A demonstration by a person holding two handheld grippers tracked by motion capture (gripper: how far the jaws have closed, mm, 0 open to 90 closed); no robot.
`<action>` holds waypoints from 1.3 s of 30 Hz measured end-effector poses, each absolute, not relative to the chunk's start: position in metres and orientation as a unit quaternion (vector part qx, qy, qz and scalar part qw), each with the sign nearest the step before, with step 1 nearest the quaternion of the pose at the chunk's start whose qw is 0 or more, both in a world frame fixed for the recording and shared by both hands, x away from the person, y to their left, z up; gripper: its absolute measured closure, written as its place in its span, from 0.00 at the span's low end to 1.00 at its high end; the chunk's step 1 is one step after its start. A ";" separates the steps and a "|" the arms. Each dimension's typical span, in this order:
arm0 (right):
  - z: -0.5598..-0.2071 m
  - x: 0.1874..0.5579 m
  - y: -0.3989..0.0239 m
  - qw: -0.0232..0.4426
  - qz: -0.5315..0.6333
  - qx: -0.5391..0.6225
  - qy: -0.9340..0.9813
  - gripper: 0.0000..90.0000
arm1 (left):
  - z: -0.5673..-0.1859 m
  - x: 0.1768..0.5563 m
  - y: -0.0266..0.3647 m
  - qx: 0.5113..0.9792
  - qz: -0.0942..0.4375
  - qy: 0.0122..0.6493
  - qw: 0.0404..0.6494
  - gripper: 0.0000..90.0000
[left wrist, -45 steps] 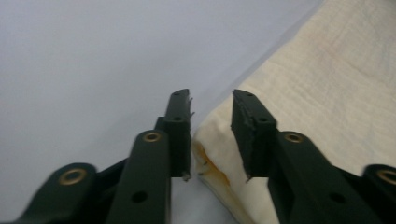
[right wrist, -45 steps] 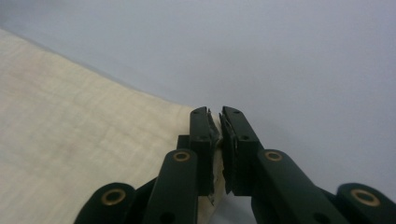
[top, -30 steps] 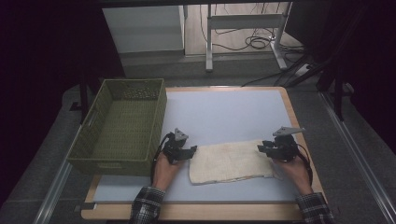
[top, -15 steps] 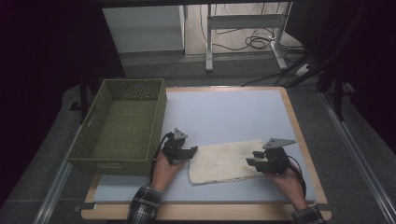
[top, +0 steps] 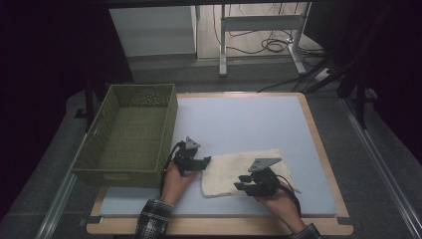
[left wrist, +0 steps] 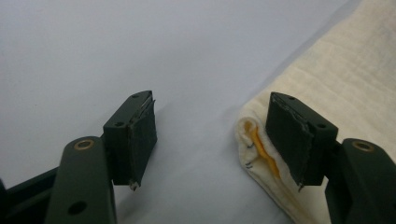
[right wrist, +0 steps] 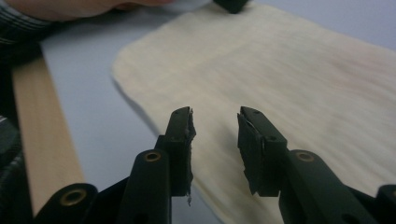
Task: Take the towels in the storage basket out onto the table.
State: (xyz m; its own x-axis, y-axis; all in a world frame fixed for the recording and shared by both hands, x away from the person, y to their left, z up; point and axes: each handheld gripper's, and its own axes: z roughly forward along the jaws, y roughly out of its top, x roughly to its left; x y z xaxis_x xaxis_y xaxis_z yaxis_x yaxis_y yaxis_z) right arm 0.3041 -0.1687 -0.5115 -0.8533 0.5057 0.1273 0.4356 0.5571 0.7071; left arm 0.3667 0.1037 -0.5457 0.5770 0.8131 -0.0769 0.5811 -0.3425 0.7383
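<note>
Two grippers are working a folded cream cloth (top: 244, 169) lying on the pale blue mat (top: 239, 119), just right of the green woven basket (top: 132, 132). Left gripper (left wrist: 212, 140) sits at the cloth's left corner, jaws apart, one pad just beside the folded edge with nothing pinched. Right gripper (right wrist: 215, 135) hangs over the near edge; its jaws have just been closing but a gap remains, nothing between them. I'd get each lower jaw under the whole fold before pinching, so no layer slips out.

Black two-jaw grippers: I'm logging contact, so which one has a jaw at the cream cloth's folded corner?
The left gripper; the right gripper hovers over the cloth's near edge.
</note>
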 end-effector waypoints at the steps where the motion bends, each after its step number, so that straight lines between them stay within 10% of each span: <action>1: -0.512 0.303 -0.163 0.039 0.389 0.262 0.882 0.74 | -0.546 0.367 0.104 0.804 0.155 0.434 0.376 0.37; 16: -0.524 0.291 -0.083 0.005 0.391 0.196 0.899 0.71 | -0.546 0.367 0.104 0.804 0.154 0.434 0.376 0.37; 23: -0.533 0.285 -0.071 0.063 0.369 0.177 0.910 0.79 | -0.546 0.366 0.103 0.802 0.157 0.436 0.376 0.39; 31: -0.531 0.283 -0.071 0.075 0.362 0.188 0.910 0.94 | -0.545 0.363 0.103 0.817 0.125 0.398 0.398 0.95; 39: -0.523 0.288 -0.072 0.045 0.389 0.200 0.898 0.94 | -0.536 0.364 0.107 0.800 0.129 0.413 0.416 0.96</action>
State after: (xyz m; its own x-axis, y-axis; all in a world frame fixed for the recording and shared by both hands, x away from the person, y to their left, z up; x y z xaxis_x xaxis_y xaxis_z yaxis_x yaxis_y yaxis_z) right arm 0.2881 -0.0724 -0.5226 -0.9157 0.3947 0.0752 0.3251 0.6178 0.7160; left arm 0.3637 0.1071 -0.5356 0.6253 0.7681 -0.1379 0.5538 -0.3122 0.7719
